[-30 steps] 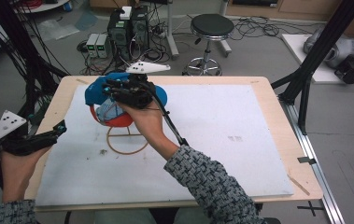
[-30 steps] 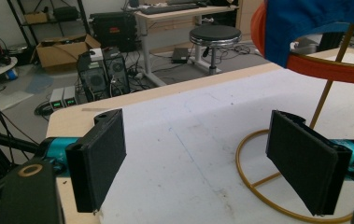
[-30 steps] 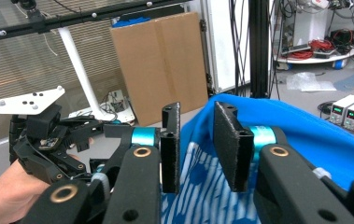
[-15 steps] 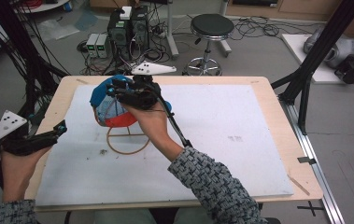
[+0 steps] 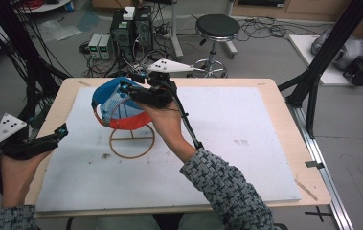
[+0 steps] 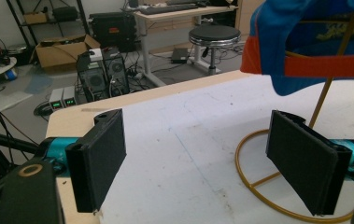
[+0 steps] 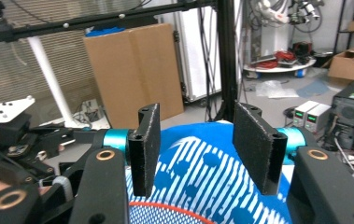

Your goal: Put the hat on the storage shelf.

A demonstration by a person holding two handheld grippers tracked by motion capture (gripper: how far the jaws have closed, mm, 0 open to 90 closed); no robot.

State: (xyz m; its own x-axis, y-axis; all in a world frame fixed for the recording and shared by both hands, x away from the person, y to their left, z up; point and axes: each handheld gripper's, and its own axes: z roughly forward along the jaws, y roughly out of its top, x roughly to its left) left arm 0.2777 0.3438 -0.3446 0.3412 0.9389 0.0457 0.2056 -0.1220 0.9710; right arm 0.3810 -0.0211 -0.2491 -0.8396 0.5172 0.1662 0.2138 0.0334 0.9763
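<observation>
Blue cap [image 5: 113, 101] with an orange-red brim, perched on top of a thin gold wire stand [image 5: 132, 142] toward the far left of the white mat [image 5: 246, 143], ring base of the stand flat on the mat just near of the cap. Right gripper [image 5: 136, 91] up against the cap's right side, held by a hand [image 5: 167, 127] reaching in from the near edge, patterned sleeve [image 5: 227, 191] behind it. Jaws just been opening, now standing apart with the striped blue and white crown [image 7: 202, 182] showing between and below them in the right gripper view, pads [image 7: 149, 149] clear of the fabric, grip released. Left gripper [image 5: 59, 133] well apart from the cap, over the left edge of the wooden table [image 5: 284, 100], pointing right toward the stand. Open wide too, both black pads [image 6: 102, 156] spread in the left gripper view with bare mat between them, nothing grasped. Gold ring [image 6: 258, 186] of the stand just behind the right-hand pad there, cap brim [image 6: 324, 65] hanging above at the upper right. Beyond the far edge of the table, a round black stool [image 5: 216, 26] and computer cases [image 5: 131, 26] on the floor.
</observation>
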